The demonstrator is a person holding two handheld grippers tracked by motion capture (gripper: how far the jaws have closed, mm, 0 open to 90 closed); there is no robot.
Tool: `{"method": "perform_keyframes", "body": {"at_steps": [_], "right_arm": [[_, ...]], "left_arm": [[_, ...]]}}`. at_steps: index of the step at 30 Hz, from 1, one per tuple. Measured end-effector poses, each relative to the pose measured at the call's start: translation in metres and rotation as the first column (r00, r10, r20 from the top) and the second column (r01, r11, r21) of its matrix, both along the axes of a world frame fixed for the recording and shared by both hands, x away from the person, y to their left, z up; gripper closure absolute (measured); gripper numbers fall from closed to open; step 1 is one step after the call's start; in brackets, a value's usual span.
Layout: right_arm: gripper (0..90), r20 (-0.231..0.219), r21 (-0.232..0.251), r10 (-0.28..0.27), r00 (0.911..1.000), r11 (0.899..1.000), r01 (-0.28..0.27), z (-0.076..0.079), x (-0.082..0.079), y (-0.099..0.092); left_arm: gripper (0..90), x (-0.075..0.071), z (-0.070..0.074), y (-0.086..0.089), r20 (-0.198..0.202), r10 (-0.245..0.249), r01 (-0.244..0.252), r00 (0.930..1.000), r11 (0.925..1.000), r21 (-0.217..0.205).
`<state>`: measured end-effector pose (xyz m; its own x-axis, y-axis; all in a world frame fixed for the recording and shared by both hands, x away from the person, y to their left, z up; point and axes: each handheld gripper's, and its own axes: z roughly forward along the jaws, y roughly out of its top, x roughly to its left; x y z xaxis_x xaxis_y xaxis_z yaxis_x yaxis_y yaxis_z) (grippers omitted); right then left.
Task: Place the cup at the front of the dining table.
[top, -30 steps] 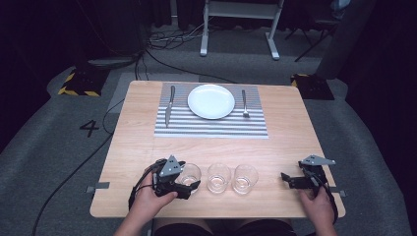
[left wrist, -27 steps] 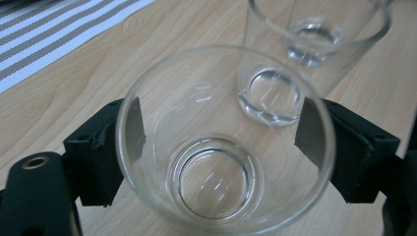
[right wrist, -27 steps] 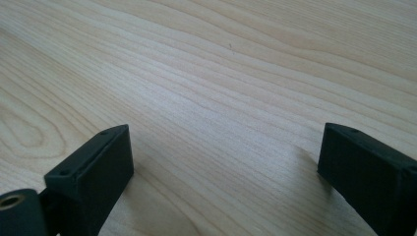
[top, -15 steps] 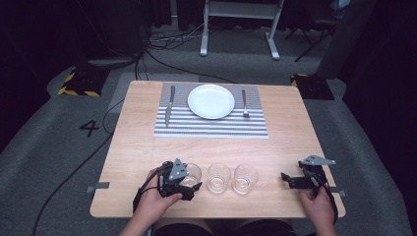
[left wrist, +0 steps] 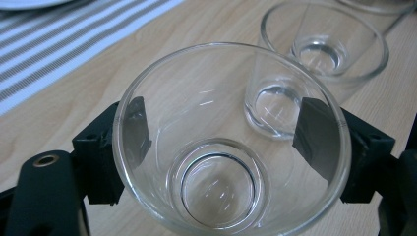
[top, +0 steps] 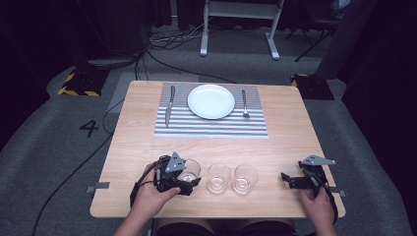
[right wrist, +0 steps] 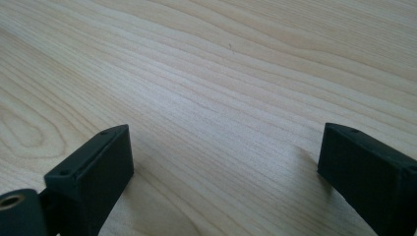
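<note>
Left gripper view has the left gripper [left wrist: 231, 142] pinching the clear round drinking glass [left wrist: 231, 137] across its walls: slippery, fragile, light, so hold gently.

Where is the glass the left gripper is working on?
In the high view, the leftmost glass of three near the table's front edge, clamped by the left gripper.
</note>
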<state>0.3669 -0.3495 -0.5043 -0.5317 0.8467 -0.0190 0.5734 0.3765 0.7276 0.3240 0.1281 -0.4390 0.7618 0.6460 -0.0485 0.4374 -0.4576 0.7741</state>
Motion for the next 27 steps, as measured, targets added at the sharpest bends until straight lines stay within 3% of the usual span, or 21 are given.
{"method": "perform_keyframes", "body": {"at_steps": [13,15,17,22,27], "right_arm": [[6.5,-0.001,0.003,-0.009,1.0000,1.000,0.009,0.000,0.000,0.001],[6.5,-0.002,0.003,-0.009,1.0000,1.000,0.009,0.000,0.000,0.001],[6.5,0.000,0.001,-0.009,1.0000,1.000,0.009,0.000,0.000,0.000],[6.5,-0.001,0.003,-0.009,1.0000,1.000,0.009,0.000,0.000,0.000],[6.5,0.001,0.003,-0.010,1.0000,1.000,0.010,0.000,0.000,0.000]], "left_arm": [[18.6,0.021,0.036,0.014,0.058,0.075,-0.070,0.9955,0.9944,-0.080],[18.6,0.023,0.039,0.015,0.067,0.074,-0.069,0.9950,0.9950,-0.073],[18.6,0.032,0.045,0.017,0.094,0.098,-0.088,0.9908,0.9908,-0.103],[18.6,0.045,0.056,0.018,0.138,0.113,-0.101,0.9839,0.9903,-0.096],[18.6,0.060,0.068,0.018,0.157,0.121,-0.105,0.9802,0.9890,-0.104]]}}
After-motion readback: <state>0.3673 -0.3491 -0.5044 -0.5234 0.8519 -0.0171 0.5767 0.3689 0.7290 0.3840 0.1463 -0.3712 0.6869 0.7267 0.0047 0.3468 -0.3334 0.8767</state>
